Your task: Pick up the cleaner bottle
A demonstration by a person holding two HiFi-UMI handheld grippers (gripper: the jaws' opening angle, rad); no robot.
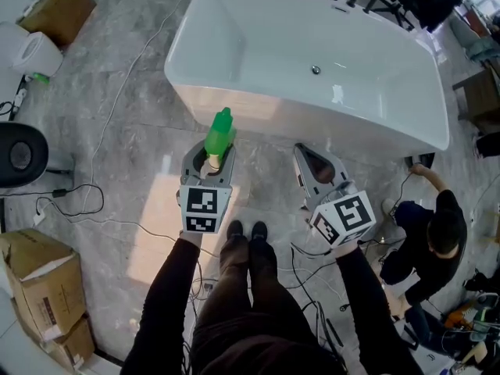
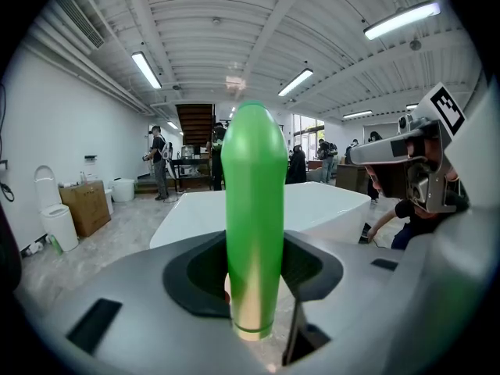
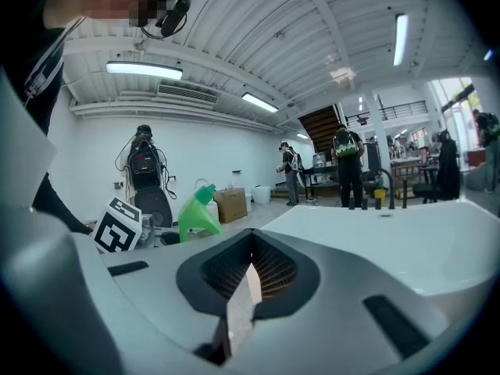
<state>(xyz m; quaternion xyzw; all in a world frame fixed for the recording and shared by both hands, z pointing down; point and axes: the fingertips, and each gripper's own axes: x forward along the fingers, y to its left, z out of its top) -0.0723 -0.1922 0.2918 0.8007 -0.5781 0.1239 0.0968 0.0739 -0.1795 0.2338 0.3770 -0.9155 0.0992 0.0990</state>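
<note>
The white freestanding bathtub (image 1: 258,45) stands just ahead of the person. In front of it, the left gripper (image 1: 209,165) is clamped on the tall green plastic cleaner bottle (image 1: 219,133), holding it upright, probably so that nothing spills. The right gripper (image 1: 307,156) is not needed for this, and its jaws are together with nothing between them.

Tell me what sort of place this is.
Probably a big indoor test hall or workshop staged as a bathroom, not a home: a freestanding white bathtub on a stone floor, loose cables and cardboard boxes around it, strip lights under an open ceiling.
</note>
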